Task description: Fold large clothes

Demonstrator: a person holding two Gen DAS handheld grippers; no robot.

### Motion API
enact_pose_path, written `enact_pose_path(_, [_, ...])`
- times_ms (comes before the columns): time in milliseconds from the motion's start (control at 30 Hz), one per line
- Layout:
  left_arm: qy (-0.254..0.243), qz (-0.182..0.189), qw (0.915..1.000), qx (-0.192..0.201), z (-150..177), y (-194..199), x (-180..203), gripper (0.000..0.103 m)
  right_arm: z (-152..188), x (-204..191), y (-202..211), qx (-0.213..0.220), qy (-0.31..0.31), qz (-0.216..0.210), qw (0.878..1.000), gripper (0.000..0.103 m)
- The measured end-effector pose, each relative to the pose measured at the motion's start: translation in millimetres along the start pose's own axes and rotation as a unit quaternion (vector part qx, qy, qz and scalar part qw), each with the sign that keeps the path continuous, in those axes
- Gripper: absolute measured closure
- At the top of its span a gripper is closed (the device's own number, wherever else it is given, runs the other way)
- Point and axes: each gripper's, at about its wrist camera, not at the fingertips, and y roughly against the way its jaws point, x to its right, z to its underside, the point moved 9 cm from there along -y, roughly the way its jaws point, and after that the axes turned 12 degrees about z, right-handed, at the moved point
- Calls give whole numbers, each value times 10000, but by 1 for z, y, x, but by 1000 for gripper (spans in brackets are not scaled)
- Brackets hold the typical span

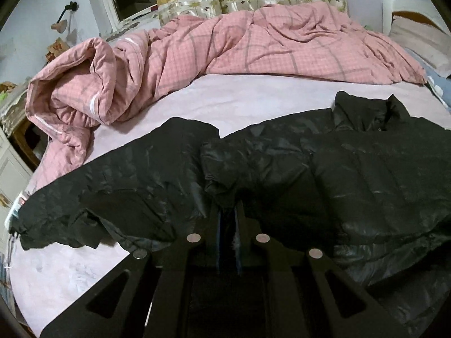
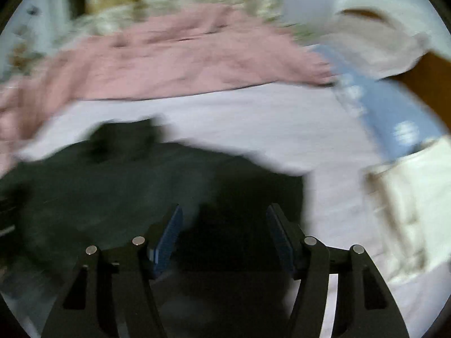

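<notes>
A black shiny puffer jacket (image 1: 282,163) lies spread across the lilac bed sheet (image 1: 239,95), its collar at the far right and one sleeve folded over its middle. My left gripper (image 1: 227,211) is shut on a fold of the jacket's near edge. In the blurred right wrist view the jacket (image 2: 126,180) lies at the left and centre. My right gripper (image 2: 224,219) is open and empty above the jacket's right part, its blue pads (image 2: 169,233) wide apart.
A crumpled pink checked duvet (image 1: 197,56) fills the far side of the bed. Pillows (image 1: 417,39) lie at the right, a white cloth (image 2: 408,205) and a blue patterned cloth (image 2: 375,98) too. A window and curtain stand behind; the bed's left edge drops near a cabinet (image 1: 11,169).
</notes>
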Motion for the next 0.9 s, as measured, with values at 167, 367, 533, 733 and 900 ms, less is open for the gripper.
enact_pose_path(167, [37, 59, 10000, 57, 0, 0, -1, 95, 64, -14, -28, -1240, 543, 446, 9898, 39])
enact_pose_path(367, [-12, 176, 9998, 115, 1, 5, 2, 81, 42, 10, -41, -736, -99, 1256, 9893, 39])
enact_pose_path(533, [94, 123, 9976, 669, -3, 40, -17, 17, 48, 5, -20, -360, -173, 1027, 9939, 39])
enact_pose_path(733, [720, 205, 9907, 1134, -5, 88, -66, 12, 54, 12, 38, 866, -893, 72, 9922, 36])
enact_pose_path(900, [1647, 79, 9808, 1038, 15, 96, -128, 12, 45, 33, 61, 1533, -886, 466, 9831, 36])
